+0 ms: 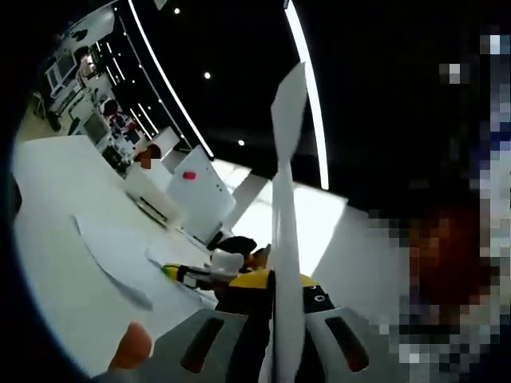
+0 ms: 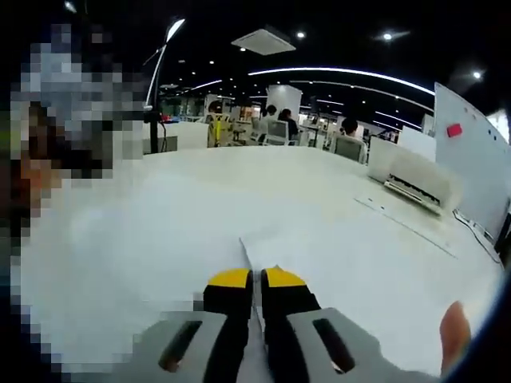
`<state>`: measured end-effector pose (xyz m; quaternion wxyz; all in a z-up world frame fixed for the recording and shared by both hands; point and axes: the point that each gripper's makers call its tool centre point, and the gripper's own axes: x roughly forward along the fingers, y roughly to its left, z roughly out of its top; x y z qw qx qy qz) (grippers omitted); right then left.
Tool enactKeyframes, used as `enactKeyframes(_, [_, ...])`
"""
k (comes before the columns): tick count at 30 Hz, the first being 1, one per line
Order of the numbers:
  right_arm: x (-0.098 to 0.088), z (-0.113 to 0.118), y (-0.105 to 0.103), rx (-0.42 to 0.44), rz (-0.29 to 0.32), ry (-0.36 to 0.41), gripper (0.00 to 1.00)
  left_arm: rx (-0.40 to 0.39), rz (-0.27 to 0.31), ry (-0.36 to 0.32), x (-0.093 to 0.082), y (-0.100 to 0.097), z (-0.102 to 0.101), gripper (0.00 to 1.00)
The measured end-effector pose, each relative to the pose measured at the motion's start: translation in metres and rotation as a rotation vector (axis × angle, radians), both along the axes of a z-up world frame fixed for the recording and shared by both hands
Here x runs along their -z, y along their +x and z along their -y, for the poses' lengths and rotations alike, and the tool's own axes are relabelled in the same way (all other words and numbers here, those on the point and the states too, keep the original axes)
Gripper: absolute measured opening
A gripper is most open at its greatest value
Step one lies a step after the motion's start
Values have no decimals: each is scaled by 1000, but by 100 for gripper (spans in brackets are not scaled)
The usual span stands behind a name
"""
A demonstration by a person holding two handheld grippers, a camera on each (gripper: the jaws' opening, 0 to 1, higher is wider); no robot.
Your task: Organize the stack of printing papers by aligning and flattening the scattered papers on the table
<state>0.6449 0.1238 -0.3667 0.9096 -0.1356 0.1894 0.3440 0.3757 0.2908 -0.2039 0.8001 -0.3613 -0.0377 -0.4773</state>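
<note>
In the left gripper view the left gripper (image 1: pixel 279 351) has its jaws pressed on a white sheet of paper (image 1: pixel 287 207), which stands up edge-on from between them and rises high above the white table (image 1: pixel 56 231). Beyond it the right gripper (image 1: pixel 263 281), with its yellow tips, holds the same sheet lower down, and more loose sheets (image 1: pixel 112 255) lie flat on the table to the left. In the right gripper view the right gripper (image 2: pixel 255 299) has its jaws nearly together with the thin edge of paper (image 2: pixel 275 243) clamped between them, the sheet running forward over the table (image 2: pixel 200 207); a printer (image 2: pixel 415 179) sits far off to the right. The step in hand looks like lifting one sheet with both grippers. Next it probably needs carrying over the loose sheets, squaring with them and laying flat.
</note>
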Motion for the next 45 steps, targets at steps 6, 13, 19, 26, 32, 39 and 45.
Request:
enactKeyframes(6, [-6,1,0,13,34,-31,0,3,3,-1,-1,0,1,6])
enactKeyframes(13, [-20,4,-3,37,36,21,0,5,2,-2,0,0,3,6])
enactKeyframes(19, [-20,3,-4,35,33,25,0,-4,-7,2,2,2,2,6])
enactKeyframes(26, [-40,6,-15,42,23,117,0,-5,-16,1,4,3,3,6])
enactKeyframes(32, [-50,13,-20,40,45,113,0,-7,-14,9,3,1,4,6])
enactKeyframes(39, [-60,10,-23,30,67,105,0,-26,-17,37,6,4,3,6])
enactKeyframes(45, [-80,17,-33,31,90,104,0,-31,-33,34,10,8,1,6])
